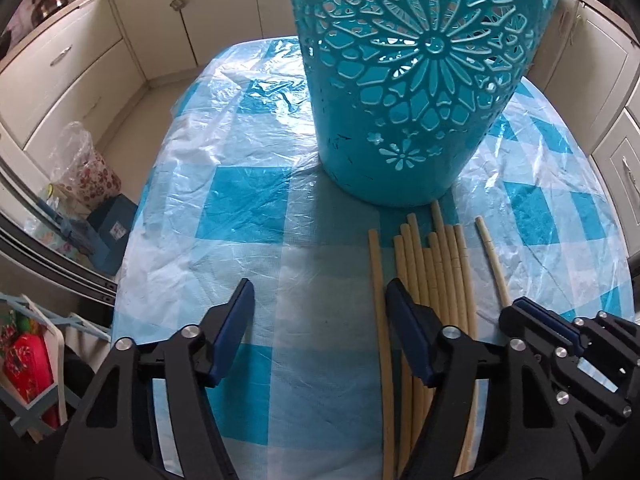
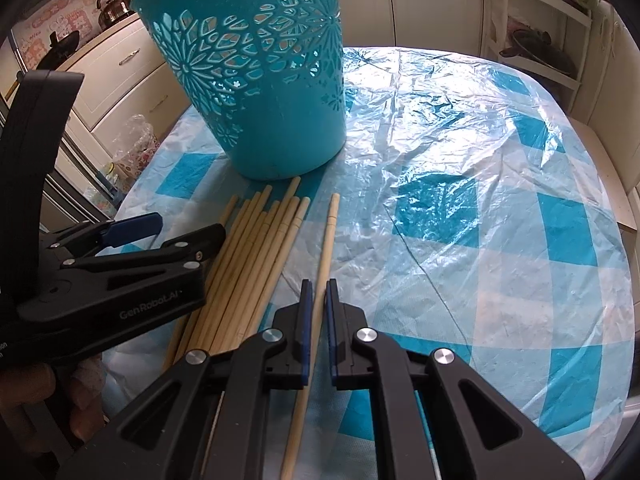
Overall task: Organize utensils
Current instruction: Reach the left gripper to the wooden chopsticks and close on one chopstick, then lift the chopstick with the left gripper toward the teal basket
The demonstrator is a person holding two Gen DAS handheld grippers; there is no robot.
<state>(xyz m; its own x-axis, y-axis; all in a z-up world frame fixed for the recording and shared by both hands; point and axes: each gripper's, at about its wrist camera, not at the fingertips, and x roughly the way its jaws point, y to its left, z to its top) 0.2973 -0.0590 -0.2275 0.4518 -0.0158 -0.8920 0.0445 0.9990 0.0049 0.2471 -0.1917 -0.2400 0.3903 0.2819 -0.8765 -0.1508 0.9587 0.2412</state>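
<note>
We see a teal bin (image 2: 256, 76) standing upright on the checked cloth (image 2: 500, 208), with the chopsticks (image 2: 256, 256) laid in a loose bundle right in front of its base, thick ends toward it. That layout probably makes the transfer short: lift, tip, drop in. One stick (image 2: 326, 252) lies apart on the bundle's right, likely singled out so it can be taken cleanly.

The right gripper (image 2: 317, 304) points steeply down, its blue pads nearly together with that lone stick running between them, so we judge it pinched (contact itself is hard to see). The stick's far end rests on the cloth.

The left gripper (image 1: 320, 312) also tilts steeply down, hovering at the bundle's left edge. Its fingers (image 1: 236, 320) stand spread, with bare cloth and the leftmost stick (image 1: 378, 300) between them; nothing is gripped. In the right view, it reaches in from the left, low over the bundle, with a hand (image 2: 36, 396) behind it.
</note>
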